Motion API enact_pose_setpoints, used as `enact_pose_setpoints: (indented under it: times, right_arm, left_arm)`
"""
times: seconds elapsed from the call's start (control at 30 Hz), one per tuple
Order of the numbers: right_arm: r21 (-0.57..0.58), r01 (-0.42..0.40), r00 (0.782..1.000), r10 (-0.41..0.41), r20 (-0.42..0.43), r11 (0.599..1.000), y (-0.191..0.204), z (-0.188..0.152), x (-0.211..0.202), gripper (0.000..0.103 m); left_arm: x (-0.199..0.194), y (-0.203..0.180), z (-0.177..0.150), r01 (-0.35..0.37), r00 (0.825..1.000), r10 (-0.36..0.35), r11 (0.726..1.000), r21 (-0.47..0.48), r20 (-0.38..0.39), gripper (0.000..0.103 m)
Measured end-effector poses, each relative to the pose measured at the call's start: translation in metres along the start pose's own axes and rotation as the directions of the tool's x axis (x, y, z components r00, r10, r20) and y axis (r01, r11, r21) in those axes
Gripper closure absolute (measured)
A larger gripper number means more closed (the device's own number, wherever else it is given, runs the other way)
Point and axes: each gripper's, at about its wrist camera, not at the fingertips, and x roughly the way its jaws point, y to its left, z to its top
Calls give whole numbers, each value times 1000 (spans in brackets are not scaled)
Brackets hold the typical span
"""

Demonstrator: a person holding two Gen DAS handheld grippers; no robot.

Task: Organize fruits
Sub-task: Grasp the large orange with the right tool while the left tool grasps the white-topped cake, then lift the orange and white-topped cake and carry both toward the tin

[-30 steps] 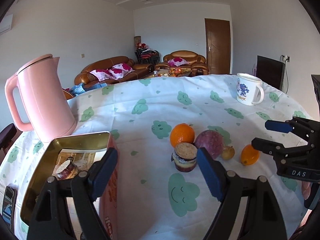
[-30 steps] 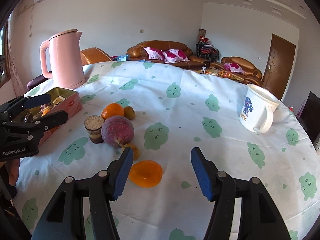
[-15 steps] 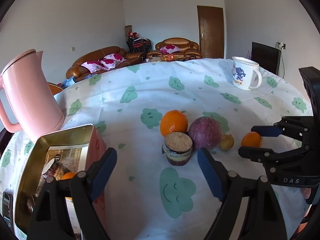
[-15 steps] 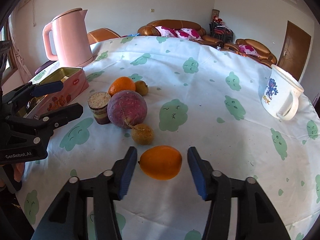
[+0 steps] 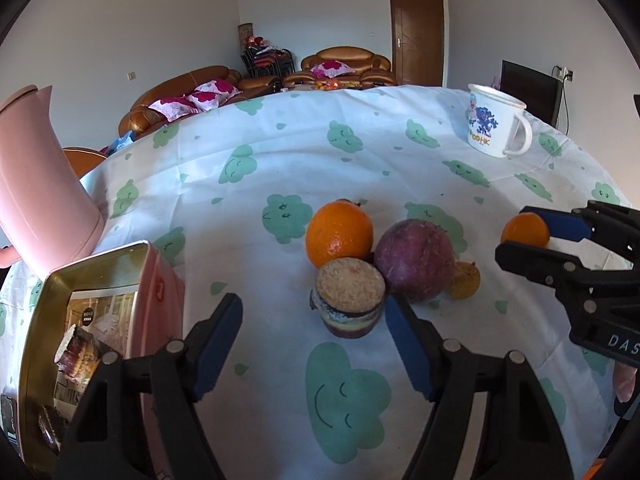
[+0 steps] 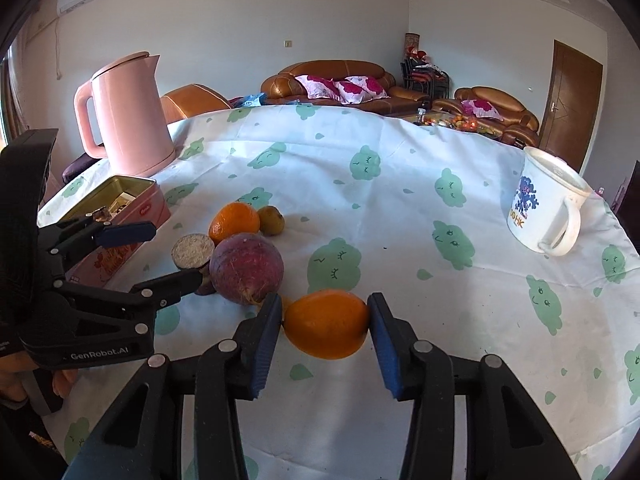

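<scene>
Clamped now between right gripper [image 6: 324, 322] pads: small orange fruit [image 6: 326, 324], long axis across the jaws, just right of purple fruit [image 6: 246, 268]. Narrowed but grasping nothing: left gripper [image 5: 312, 336], aimed at layered jar [image 5: 348, 296] beyond. Visible only from left wrist: tin [image 5: 40, 308] contents.

The kettle [image 5: 38, 184] is cut off by the left wrist view's left edge, its handle almost wholly out of frame. The tin [image 5: 96, 280] runs behind the left gripper [image 5: 312, 340], and its contents are too cramped to name. In the right wrist view, the small fruit [image 6: 285, 302] is mostly hidden behind the right gripper's [image 6: 324, 324] pad. The mug's [image 6: 540, 210] print is too small to read.
</scene>
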Motion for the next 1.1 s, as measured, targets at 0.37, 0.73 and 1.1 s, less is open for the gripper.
enact_pose_setpoints:
  times: [0.37,0.73,1.1]
  right_arm:
    - [-9,19,1000,-19,16,1000,10,-1,9,57]
    - [-49,37,996,-33,80,998,17,-2,-3,57]
    - [-39,14,993,-9,119,999,16,-3,-10,57]
  left_arm:
    - [6,-6,2,47,999,-47,999,20,-20,61]
    - [-8,0,-1,59,997,-59,998,1,43,61]
    - [-19,5,-3,71,992,-68,997,-20,103,61]
